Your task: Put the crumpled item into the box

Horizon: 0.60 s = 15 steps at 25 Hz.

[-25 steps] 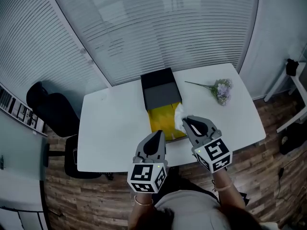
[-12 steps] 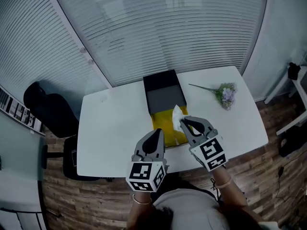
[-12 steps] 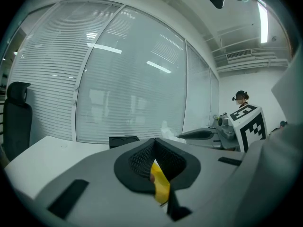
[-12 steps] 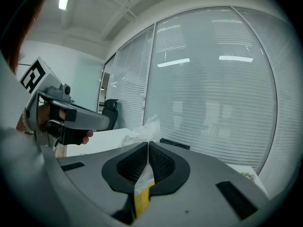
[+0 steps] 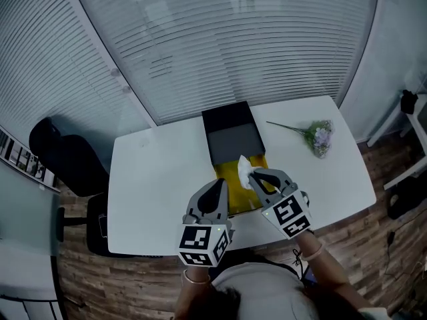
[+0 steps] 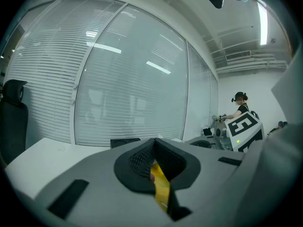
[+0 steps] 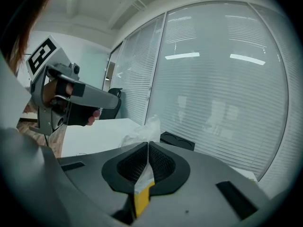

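Halfway I'd say: the right gripper (image 5: 253, 175) has its fingers pinching the crumpled tissue (image 5: 244, 168) right over the open yellow box (image 5: 224, 173) by the surface's (image 5: 160, 172) front edge, the left gripper (image 5: 219, 185) has its fingers closed on nothing, just the drop left.

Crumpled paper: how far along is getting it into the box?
Done: the paper is picked up and the box lies open. In hand: the right claw is shut on the paper, holding it above the box. To do: lower and release it. The left claw is shut, empty.
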Tool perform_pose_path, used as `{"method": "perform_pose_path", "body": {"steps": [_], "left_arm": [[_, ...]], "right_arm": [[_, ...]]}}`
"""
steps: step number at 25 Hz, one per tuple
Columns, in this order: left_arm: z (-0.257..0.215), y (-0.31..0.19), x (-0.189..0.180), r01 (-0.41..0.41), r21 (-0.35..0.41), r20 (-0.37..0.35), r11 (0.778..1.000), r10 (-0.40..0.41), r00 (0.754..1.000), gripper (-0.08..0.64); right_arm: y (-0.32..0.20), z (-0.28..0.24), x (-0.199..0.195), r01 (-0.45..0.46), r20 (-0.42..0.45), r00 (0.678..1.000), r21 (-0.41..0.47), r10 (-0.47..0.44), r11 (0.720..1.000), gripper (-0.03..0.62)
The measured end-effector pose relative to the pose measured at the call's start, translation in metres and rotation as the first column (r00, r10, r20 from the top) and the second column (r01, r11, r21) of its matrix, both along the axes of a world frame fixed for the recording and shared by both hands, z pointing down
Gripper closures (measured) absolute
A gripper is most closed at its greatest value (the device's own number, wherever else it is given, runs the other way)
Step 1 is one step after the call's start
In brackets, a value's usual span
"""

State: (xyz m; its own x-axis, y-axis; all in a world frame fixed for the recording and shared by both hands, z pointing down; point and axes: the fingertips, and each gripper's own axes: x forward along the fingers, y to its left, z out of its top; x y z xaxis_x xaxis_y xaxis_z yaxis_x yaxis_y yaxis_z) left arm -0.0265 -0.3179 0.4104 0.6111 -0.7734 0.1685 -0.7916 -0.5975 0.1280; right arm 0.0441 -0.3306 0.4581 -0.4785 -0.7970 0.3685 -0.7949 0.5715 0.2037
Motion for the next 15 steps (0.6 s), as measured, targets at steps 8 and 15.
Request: {"method": "perform_pose_path", "body": {"steps": [8,15], "left_arm": [[0.004,-0.020,-0.006,-0.014,-0.003,-0.007,1.000,0.014,1.000,0.545],[0.006,-0.035,-0.012,-0.023,-0.001,-0.010,1.000,0.023,1.000,0.545]], "right_arm": [[-0.015,0.026,-0.005,0.012,-0.083,0.996,-0.034,-0.014,0.999,0.559],[-0.025,0.049,-0.013,0.029,-0.143,0.989,-0.076,-0.040,0.997,0.560]]}}
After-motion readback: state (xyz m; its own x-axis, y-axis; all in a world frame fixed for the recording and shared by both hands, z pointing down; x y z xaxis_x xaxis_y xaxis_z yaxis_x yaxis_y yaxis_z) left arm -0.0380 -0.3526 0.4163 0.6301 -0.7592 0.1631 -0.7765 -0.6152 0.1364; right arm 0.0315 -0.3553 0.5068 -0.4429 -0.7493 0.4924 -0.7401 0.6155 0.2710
